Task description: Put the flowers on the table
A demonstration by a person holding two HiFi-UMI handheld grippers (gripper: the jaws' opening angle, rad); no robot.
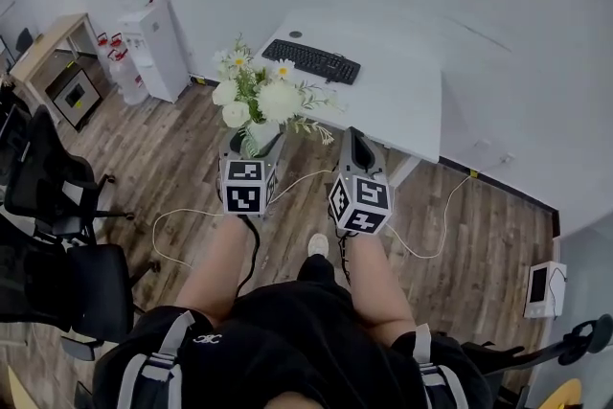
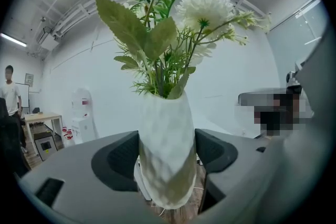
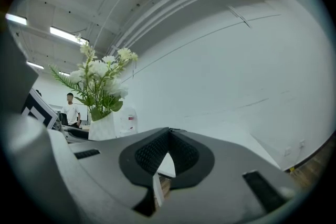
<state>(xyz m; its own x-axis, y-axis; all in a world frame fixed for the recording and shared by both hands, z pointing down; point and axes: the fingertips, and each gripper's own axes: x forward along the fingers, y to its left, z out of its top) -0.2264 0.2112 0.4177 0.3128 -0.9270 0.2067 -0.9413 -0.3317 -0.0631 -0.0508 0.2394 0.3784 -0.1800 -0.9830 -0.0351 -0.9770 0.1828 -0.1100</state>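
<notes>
The flowers [image 1: 257, 96], white blooms and green leaves, stood upright in a white vase [image 1: 262, 131] that the left gripper [image 1: 254, 148] held in the air above the wood floor [image 1: 172, 168]. In the left gripper view, the vase [image 2: 167, 149] sat squarely between the two dark pads [image 2: 119, 159]. One pad pressed each side of its faceted body, so the jaws stood wide apart to span it. The vase's base hung just below the jaws, and the stems and blooms [image 2: 202, 8] rose well above them.

The right gripper [image 1: 352, 137] was held just beside the vase, on its right and at about the same height, apart from it. In the right gripper view, its jaws [image 3: 168, 136] met at the tips with nothing between them, and the bouquet [image 3: 100, 81] showed off to the left.

The white table [image 1: 402, 101] lay just beyond both grippers. The blooms overlapped its near left corner in the head view, but the vase was not on it. A black keyboard [image 1: 311, 60] lay on the far part of the tabletop.

A thin cable [image 1: 182, 225] trailed across the floor below the grippers. A water dispenser [image 1: 153, 43] stood against the wall to the left, and black office chairs [image 1: 57, 196] stood further left. A person [image 2: 9, 92] in a white shirt stood in the background of the left gripper view.
</notes>
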